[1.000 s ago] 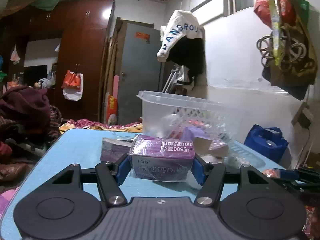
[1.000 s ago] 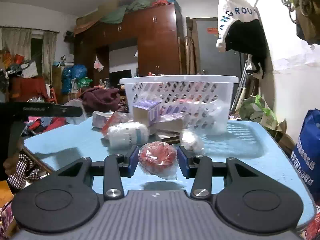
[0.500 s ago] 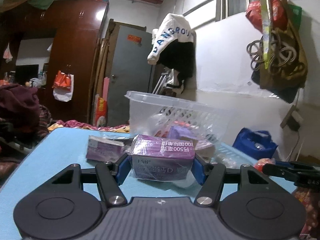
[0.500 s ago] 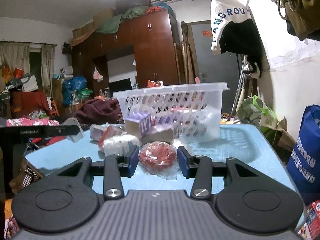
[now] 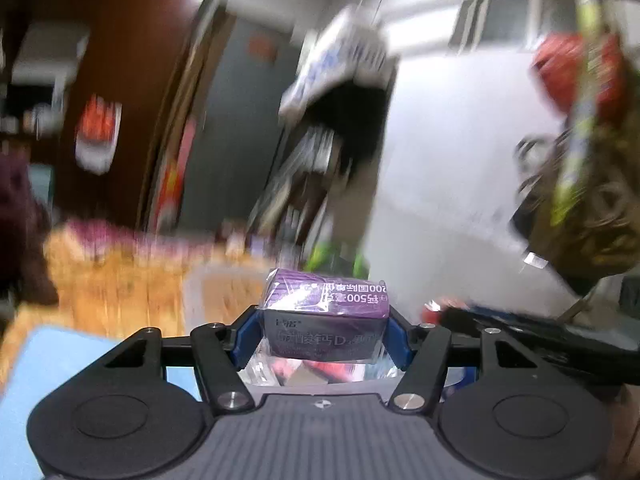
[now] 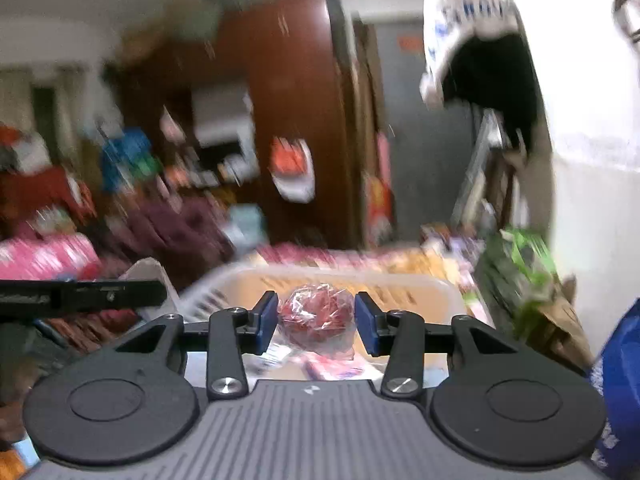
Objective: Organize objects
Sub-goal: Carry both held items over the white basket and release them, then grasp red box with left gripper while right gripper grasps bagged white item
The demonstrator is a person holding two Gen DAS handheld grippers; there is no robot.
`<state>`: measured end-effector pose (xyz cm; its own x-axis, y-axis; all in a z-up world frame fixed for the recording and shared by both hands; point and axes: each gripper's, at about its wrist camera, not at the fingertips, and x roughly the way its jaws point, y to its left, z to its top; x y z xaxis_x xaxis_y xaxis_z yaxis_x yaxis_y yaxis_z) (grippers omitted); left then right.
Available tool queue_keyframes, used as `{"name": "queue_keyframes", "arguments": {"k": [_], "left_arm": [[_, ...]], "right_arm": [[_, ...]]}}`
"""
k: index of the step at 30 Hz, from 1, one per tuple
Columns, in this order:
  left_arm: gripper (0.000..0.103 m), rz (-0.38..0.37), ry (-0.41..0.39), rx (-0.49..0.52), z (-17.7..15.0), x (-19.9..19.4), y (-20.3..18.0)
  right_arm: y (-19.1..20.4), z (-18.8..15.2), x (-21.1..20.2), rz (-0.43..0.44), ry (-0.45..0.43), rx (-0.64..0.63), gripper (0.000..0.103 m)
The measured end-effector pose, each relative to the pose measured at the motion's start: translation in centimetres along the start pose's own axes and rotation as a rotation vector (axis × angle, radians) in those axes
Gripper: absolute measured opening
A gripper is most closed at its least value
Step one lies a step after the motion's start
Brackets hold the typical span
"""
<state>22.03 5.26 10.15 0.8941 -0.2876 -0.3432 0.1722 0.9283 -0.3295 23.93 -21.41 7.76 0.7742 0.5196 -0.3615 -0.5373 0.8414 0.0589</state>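
You are carrying two things at once, and neither is in the basket [image 6: 404,280] yet; judging by the view, both are hanging just above its open top, so the drop is what is left. A few packets are already lying inside it. Your left gripper [image 5: 322,334] is gripping the purple box [image 5: 326,316] by its two ends, jaws set about halfway apart. Your right gripper [image 6: 316,322] is holding the red wrapped ball [image 6: 316,314], jaws narrower, pads [image 6: 267,322] pressing its crinkly plastic. Whether anything is waiting on the table, you cannot tell through the blur.
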Motion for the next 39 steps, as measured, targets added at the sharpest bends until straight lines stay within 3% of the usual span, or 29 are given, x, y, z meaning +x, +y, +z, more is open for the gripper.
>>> {"name": "queue_keyframes", "arguments": {"k": [4, 5, 6, 7, 8, 9, 12, 15, 17, 20, 23, 28, 32, 35, 39], "left_arm": [[0.066, 0.049, 0.083, -0.021, 0.8, 4.3, 0.4], [0.067, 0.055, 0.085, -0.013, 0.8, 4.8, 0.4], [0.074, 0.065, 0.087, -0.002, 0.7, 5.2, 0.4], [0.081, 0.074, 0.088, -0.001, 0.5, 5.4, 0.5], [0.095, 0.075, 0.078, 0.002, 0.3, 5.2, 0.6], [0.102, 0.067, 0.058, 0.012, -0.1, 4.7, 0.6], [0.103, 0.026, -0.003, 0.03, -2.1, 0.7, 0.6], [0.103, 0.032, -0.008, 0.092, -5.7, -2.9, 0.3], [0.103, 0.089, -0.022, 0.083, -8.3, -4.4, 1.1], [0.101, 0.109, 0.005, 0.069, -10.6, -4.3, 2.7], [0.096, 0.128, 0.061, 0.06, -11.8, -3.1, 3.9], [0.094, 0.147, 0.118, 0.086, -12.8, -1.7, 4.1], [0.093, 0.175, 0.128, 0.112, -12.7, -0.9, 3.9], [0.092, 0.204, 0.17, 0.09, -13.0, -0.2, 4.2], [0.079, 0.184, 0.191, 0.052, -12.8, -0.2, 5.1]], "right_arm": [[0.1, 0.3, 3.5, -0.063, 0.064, -0.023, 0.048], [0.1, 0.2, 3.6, -0.062, 0.061, -0.008, 0.055], [-0.1, 0.1, 3.3, -0.052, 0.055, 0.005, 0.064], [-0.3, -0.1, 2.7, -0.046, 0.037, 0.016, 0.085], [-0.4, -0.4, 1.6, -0.044, 0.004, 0.02, 0.098], [-0.5, -0.8, 0.1, -0.046, -0.037, 0.018, 0.101], [-0.8, -4.0, -4.0, -0.003, -0.099, -0.009, 0.103], [-0.5, -9.1, -5.5, 0.047, -0.026, -0.064, 0.098], [-0.8, -11.9, -5.2, 0.075, 0.032, -0.05, 0.082], [-1.6, -14.1, -4.4, 0.127, 0.09, -0.002, 0.067], [-1.4, -14.8, -4.3, 0.137, 0.108, 0.004, 0.066], [-0.8, -15.9, -3.1, 0.131, 0.158, -0.033, 0.065], [-1.1, -16.3, -3.0, 0.126, 0.171, -0.027, 0.046], [-1.2, -16.3, -3.0, 0.136, 0.176, -0.019, 0.045], [-1.0, -16.4, -3.2, 0.124, 0.169, -0.04, 0.045]]}}
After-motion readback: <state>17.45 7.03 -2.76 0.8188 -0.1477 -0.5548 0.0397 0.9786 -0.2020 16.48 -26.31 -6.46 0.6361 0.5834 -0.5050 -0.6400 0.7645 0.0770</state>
